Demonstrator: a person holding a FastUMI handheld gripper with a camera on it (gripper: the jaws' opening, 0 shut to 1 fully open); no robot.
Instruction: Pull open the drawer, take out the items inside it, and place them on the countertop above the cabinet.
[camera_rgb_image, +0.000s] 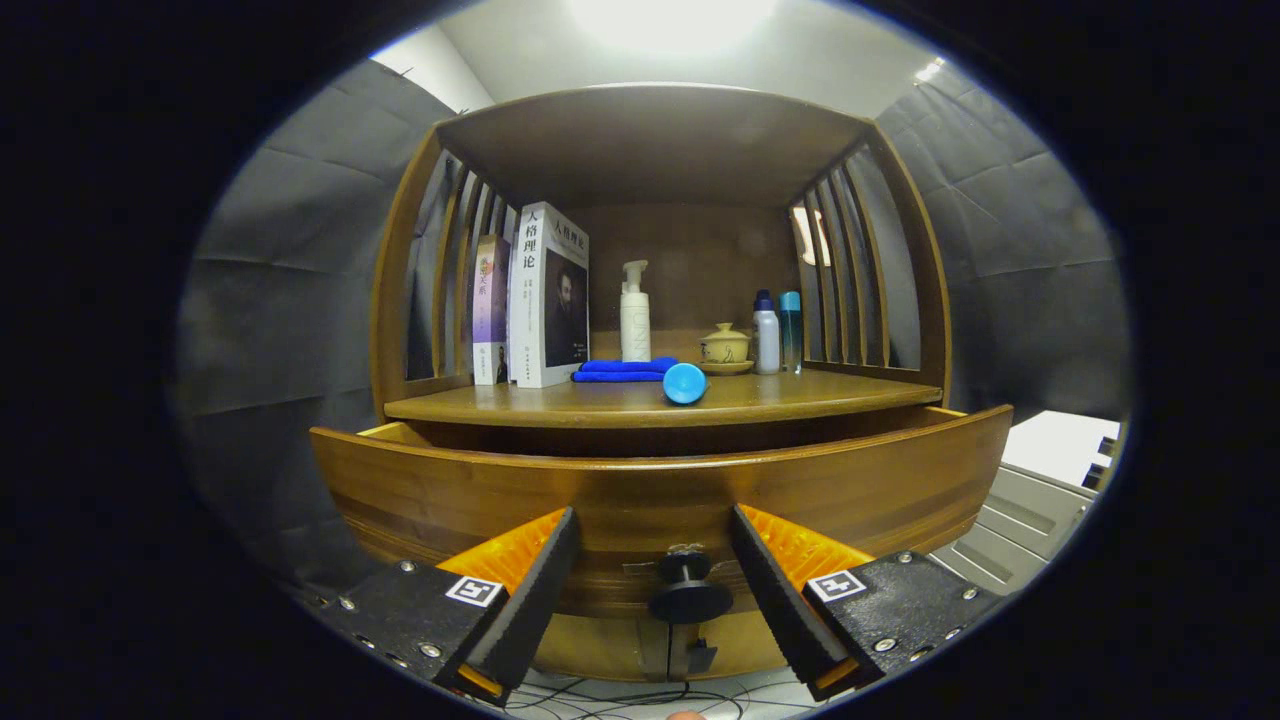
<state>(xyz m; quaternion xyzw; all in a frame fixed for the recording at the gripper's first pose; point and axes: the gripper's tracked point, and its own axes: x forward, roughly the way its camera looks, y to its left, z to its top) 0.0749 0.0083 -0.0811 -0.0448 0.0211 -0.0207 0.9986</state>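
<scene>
The hand-held gripper (655, 560) is spreading its two fingers wide, one on each side of the drawer (660, 495) knob (689, 592) without touching it, and the drawer is standing pulled out below the worktop (800, 395). On that worktop, beside the white pump bottle (635, 315), are sitting two books (530, 295), one folded blue cloth (625, 369), one blue ball (685, 383), one lidded cup on a saucer (725, 348) and two more bottles (777, 332).

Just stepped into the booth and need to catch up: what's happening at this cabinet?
A hand-held gripper has its fingers open on either side of the dark knob on the wooden drawer, not pressing it. The drawer stands pulled out below the countertop. A blue ball lies on that countertop.
</scene>
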